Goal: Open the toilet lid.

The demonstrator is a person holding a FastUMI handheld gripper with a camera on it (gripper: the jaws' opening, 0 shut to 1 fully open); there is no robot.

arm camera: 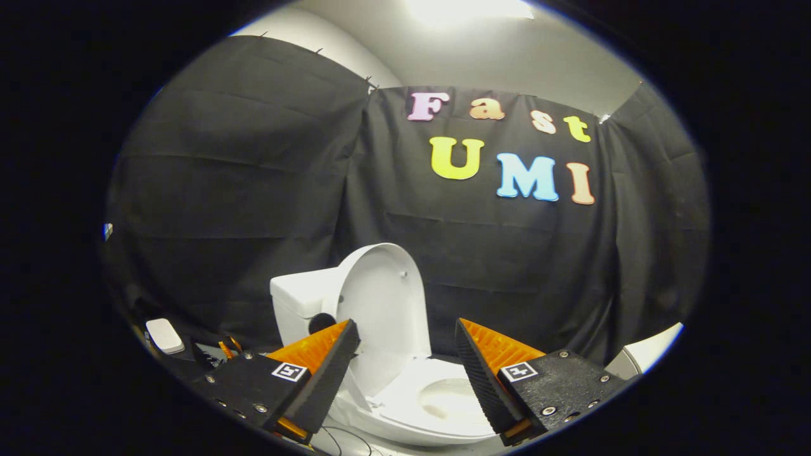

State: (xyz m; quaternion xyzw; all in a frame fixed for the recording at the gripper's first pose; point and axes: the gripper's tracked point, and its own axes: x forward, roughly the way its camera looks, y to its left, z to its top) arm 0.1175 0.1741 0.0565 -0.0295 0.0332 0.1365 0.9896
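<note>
Your gripper [405,361] hangs in front of the toilet [405,399] with its fingers [329,373] spread wide and nothing between the pads; the claw is released. Beyond the fingertips, the lid [386,304] stands raised, tilted back against the tank [304,297], its pale underside facing you. The seat [405,405] lies flat below it, and the bowl [447,399] shows in the gap between the two fingers. The left finger's tip overlaps the lid's lower edge in this view, though you cannot tell whether it touches. A dark round spot [321,322] sits on the tank's side, just above that fingertip. To the left of the toilet, on the dark floor by the black cloth wall [253,190], rests a small white box [165,335], with a few orange bits [228,346] near it. To the right, past the right finger, a white curved edge [646,351] pokes out from under the cloth. A bright ceiling light [469,9] glares overhead.
</note>
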